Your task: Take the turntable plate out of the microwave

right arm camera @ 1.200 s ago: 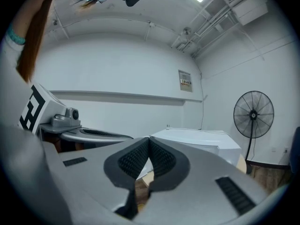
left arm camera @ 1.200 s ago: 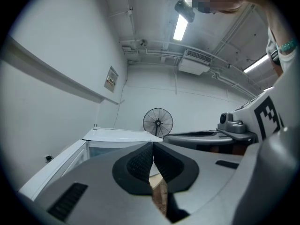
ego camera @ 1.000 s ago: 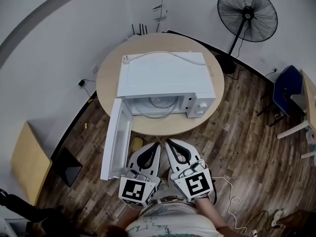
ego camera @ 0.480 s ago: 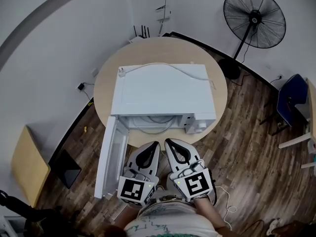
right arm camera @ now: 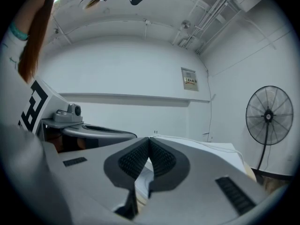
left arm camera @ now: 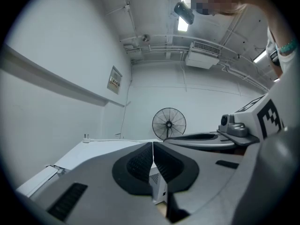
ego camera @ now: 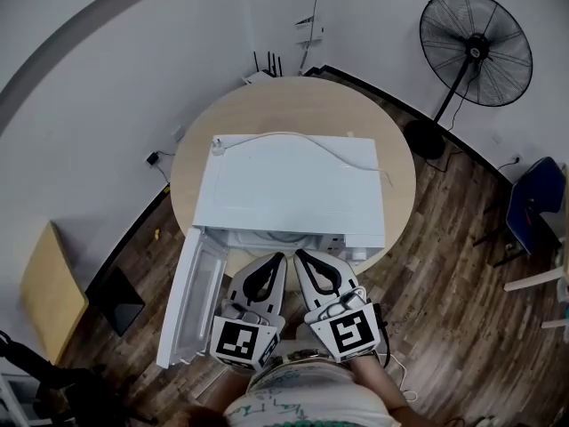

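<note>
A white microwave (ego camera: 289, 181) sits on a round wooden table (ego camera: 402, 181), its door (ego camera: 188, 302) swung open toward the lower left. From above its top hides the cavity, and only a thin strip of the inside shows at the front edge, so I cannot make out the turntable plate. My left gripper (ego camera: 278, 258) and right gripper (ego camera: 300, 254) are side by side just in front of the opening, both shut and empty. In the left gripper view the jaws (left arm camera: 153, 146) meet over the microwave's top (left arm camera: 93, 151). The right gripper view shows the same (right arm camera: 149, 142).
A white cord (ego camera: 302, 138) lies across the microwave's top. A standing fan (ego camera: 476, 47) is at the back right and a blue chair (ego camera: 533, 213) at the right. A tan board (ego camera: 49, 296) stands at the left, on wooden flooring.
Both grippers and the head have moved closer to the microwave's front; the cavity and plate that showed earlier are now hidden under the top. Both grippers stayed shut.
</note>
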`<state>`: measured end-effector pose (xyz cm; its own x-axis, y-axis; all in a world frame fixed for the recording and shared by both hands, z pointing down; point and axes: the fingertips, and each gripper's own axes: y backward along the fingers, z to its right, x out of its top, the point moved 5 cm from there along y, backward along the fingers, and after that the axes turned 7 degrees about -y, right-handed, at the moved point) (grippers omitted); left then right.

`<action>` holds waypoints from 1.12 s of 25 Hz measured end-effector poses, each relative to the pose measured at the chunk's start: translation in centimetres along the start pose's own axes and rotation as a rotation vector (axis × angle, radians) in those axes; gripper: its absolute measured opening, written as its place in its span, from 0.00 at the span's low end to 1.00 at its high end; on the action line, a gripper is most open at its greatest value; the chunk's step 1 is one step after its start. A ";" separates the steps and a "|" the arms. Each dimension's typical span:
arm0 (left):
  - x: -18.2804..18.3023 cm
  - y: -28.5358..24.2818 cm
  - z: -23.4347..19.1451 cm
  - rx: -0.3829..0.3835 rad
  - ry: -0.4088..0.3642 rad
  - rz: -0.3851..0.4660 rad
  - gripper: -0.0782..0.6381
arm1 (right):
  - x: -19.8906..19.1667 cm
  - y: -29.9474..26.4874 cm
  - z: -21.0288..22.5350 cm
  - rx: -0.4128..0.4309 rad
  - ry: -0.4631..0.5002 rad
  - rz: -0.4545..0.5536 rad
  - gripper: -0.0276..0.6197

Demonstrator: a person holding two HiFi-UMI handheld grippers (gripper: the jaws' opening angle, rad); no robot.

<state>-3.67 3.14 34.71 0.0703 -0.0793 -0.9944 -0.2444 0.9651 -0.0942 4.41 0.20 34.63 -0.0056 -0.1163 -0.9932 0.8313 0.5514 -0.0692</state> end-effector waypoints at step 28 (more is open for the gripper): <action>0.4 -4.2 -7.2 -0.149 -0.003 0.054 0.13 | 0.5 -6.8 0.8 -0.173 -0.002 0.028 0.03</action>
<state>-9.57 -2.73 34.31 0.0561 -0.0268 -0.9981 -0.3891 0.9200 -0.0466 -0.76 -4.26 34.70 0.0180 -0.1004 -0.9948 0.7233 0.6882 -0.0564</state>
